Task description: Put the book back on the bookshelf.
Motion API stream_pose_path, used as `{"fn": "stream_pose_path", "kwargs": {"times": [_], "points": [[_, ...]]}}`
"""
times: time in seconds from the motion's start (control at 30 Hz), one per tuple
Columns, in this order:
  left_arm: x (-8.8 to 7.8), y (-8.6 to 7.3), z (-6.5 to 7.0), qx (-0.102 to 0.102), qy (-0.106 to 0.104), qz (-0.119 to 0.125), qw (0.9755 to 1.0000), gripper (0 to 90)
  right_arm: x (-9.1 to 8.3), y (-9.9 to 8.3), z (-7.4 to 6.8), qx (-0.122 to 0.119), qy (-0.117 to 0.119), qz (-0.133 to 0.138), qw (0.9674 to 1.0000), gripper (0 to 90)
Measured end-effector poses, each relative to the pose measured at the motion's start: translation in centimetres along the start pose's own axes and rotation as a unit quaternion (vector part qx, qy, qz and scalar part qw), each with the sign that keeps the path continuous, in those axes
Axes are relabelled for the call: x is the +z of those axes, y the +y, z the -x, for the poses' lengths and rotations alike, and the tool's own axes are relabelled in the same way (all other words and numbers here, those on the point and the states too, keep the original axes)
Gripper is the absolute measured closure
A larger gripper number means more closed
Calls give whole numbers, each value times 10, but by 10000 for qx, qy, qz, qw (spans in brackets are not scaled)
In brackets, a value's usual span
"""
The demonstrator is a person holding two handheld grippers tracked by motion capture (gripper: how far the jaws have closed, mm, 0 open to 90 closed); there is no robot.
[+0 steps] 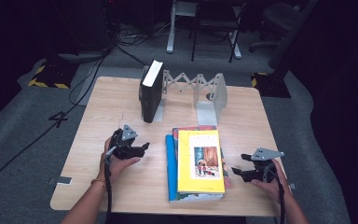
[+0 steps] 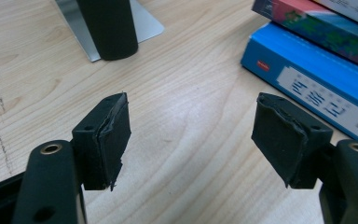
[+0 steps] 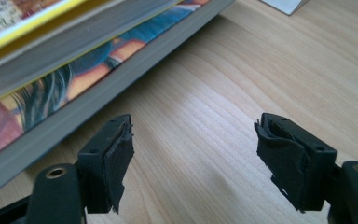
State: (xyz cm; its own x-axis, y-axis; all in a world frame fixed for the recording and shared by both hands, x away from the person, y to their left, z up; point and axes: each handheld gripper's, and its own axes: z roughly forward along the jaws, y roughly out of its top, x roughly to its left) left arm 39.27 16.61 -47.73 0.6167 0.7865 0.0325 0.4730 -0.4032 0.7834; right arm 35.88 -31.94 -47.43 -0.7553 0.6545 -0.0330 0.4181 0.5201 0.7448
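Both the left gripper and right gripper are gaping empty beside the books, whose blue spine is facing the left one.

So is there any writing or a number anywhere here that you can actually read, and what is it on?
"4": large dark mark on the grey floor, left of the table.
Blue book's spine: white label with characters and a small red tag, too blurred to read.
Yellow book's cover: a line of print above the picture, too small to read.
Black book standing in the rack: no legible text.
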Motion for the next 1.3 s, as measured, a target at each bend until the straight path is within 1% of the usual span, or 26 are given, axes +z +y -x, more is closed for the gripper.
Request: {"fn": "stream_pose_path", "kwargs": {"times": [0.03, 0.1, 0.17, 0.23, 0.3, 0.37, 0.4, 0.53, 0.6, 0.63, 0.73, 0.83, 0.9, 1.0, 1.03, 1.17, 1.23, 1.3], "points": [[-1, -1, 2, 88, -33, -49, 9999, 282, -1, 2, -1, -4, -10, 15, 10000, 279], [-2, -4, 5, 172, -60, -87, 9998, 278, -5, 4, -2, -1, 19, 67, 10000, 280], [-5, -6, 9, 279, -163, -156, 9994, 273, -8, 7, -3, 4, 13, 89, 10000, 282], [-8, -8, 12, 326, -206, -168, 9991, 269, -12, 10, -5, -20, 37, 143, 9999, 284], [-10, -10, 15, 386, -307, -195, 9986, 268, -15, 12, -7, -15, 45, 198, 9998, 285], [-11, -13, 16, 483, -322, -263, 9980, 266, -17, 14, -9, -15, 80, 221, 9997, 287], [-11, -14, 16, 474, -367, -294, 9978, 264, -18, 15, -10, -50, 93, 232, 9997, 287], [-14, -21, 20, 590, -437, -410, 9965, 261, -21, 20, -17, -163, 161, 259, 9994, 289], [-14, -24, 24, 661, -456, -476, 9956, 263, -24, 23, -22, -253, 105, 346, 9990, 308], [-15, -25, 25, 698, -484, -503, 9951, 263, -25, 25, -25, -274, 125, 409, 9987, 313], [-18, -30, 32, 820, -541, -565, 9936, 264, -29, 31, -34, -381, 205, 485, 9979, 315], [-21, -35, 38, 887, -634, -615, 9921, 264, -29, 37, -44, -508, 340, 434, 9972, 313], [-24, -38, 41, 872, -722, -622, 9916, 262, -28, 39, -49, -557, 426, 380, 9968, 315], [-28, -42, 45, 887, -773, -595, 9913, 259, -24, 43, -58, -634, 564, 269, 9960, 314], [-29, -43, 46, 899, -753, -612, 9912, 259, -22, 44, -59, -632, 616, 234, 9958, 314], [-29, -48, 50, 927, -832, -655, 9901, 255, -14, 46, -63, -635, 712, 71, 9954, 308], [-29, -49, 51, 956, -857, -667, 9895, 253, -9, 47, -64, -629, 709, -57, 9955, 294], [-29, -50, 51, 963, -950, -647, 9887, 251, -5, 48, -63, -513, 776, -116, 9956, 281]]}}
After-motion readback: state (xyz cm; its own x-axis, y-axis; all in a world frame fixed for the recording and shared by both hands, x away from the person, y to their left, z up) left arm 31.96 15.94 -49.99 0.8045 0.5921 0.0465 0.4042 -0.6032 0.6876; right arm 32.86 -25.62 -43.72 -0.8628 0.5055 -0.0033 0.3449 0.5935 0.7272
